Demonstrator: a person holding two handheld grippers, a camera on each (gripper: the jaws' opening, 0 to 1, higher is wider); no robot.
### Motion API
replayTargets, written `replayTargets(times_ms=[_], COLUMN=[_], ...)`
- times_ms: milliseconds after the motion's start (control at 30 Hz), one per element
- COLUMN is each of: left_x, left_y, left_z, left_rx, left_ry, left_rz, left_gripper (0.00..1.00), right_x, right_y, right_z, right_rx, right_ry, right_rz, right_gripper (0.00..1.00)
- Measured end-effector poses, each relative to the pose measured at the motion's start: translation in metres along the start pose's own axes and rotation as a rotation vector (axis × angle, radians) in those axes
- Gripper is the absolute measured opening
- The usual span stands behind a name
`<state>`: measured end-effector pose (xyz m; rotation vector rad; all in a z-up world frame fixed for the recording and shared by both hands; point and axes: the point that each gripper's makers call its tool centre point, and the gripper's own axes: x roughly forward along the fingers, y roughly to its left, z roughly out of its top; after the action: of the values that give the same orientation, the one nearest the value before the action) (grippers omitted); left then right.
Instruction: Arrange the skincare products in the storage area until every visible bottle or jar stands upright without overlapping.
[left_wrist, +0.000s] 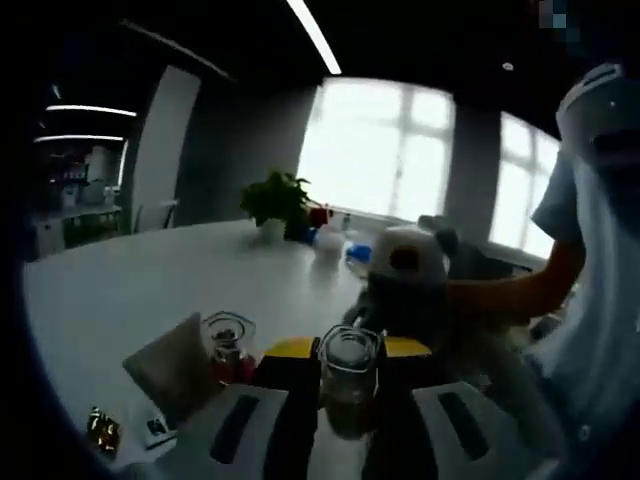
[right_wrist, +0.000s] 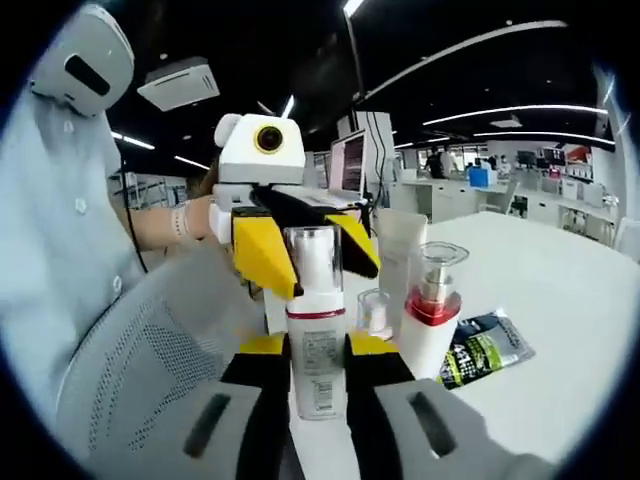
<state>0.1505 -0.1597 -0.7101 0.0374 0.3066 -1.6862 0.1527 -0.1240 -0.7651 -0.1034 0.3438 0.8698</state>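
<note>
In the left gripper view a white surface (left_wrist: 130, 290) runs toward bright windows, left claw (left_wrist: 345, 425) clamped on a clear-capped amber bottle (left_wrist: 349, 385); in the right gripper view, right claw (right_wrist: 318, 400) grips a white pump bottle (right_wrist: 316, 345) upright.

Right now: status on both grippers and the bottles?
Right gripper shut on white pump bottle with clear cap, upright. Left gripper around clear glass jar, grip unconfirmed. Red-collared pump bottle close beside.
</note>
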Motion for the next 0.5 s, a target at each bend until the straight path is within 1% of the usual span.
replayTargets(times_ms=[67, 100, 133, 167, 233, 267, 367, 400, 433, 467, 500], left_x=[0.007, 0.010, 0.022, 0.025, 0.028, 0.028, 0.035, 0.036, 0.036, 0.037, 0.038], left_y=[0.001, 0.002, 0.002, 0.003, 0.003, 0.003, 0.007, 0.008, 0.013, 0.015, 0.015], left_z=[-0.005, -0.007, -0.015, -0.018, -0.021, -0.022, -0.025, -0.028, -0.033, -0.034, -0.034], left_rx=[0.024, 0.036, 0.053, 0.064, 0.092, 0.092, 0.109, 0.128, 0.157, 0.157, 0.156], left_ry=[0.020, 0.023, 0.052, 0.063, 0.077, 0.078, 0.087, 0.103, 0.135, 0.140, 0.139], left_rz=[0.026, 0.037, 0.074, 0.086, 0.090, 0.090, 0.095, 0.098, 0.114, 0.127, 0.125], left_gripper=[0.18, 0.18, 0.18, 0.18, 0.18, 0.18, 0.18, 0.18, 0.18, 0.18, 0.18], right_x=[0.001, 0.001, -0.002, -0.003, -0.003, -0.004, -0.001, -0.002, -0.003, -0.004, -0.004], right_y=[-0.007, -0.009, -0.019, -0.024, -0.028, -0.028, -0.029, -0.033, -0.036, -0.037, -0.039], right_z=[-0.008, -0.010, -0.026, -0.035, -0.046, -0.051, -0.055, -0.058, -0.061, -0.063, -0.064], right_rx=[0.000, -0.002, -0.005, -0.003, -0.014, -0.004, -0.012, -0.027, -0.038, -0.038, -0.036], right_ry=[0.046, 0.052, 0.122, 0.172, 0.227, 0.253, 0.276, 0.299, 0.318, 0.331, 0.342], right_rz=[-0.032, -0.042, -0.091, -0.119, -0.132, -0.133, -0.132, -0.151, -0.163, -0.174, -0.182], right_gripper=[0.21, 0.22, 0.22, 0.22, 0.23, 0.23, 0.25, 0.26, 0.26, 0.25, 0.25])
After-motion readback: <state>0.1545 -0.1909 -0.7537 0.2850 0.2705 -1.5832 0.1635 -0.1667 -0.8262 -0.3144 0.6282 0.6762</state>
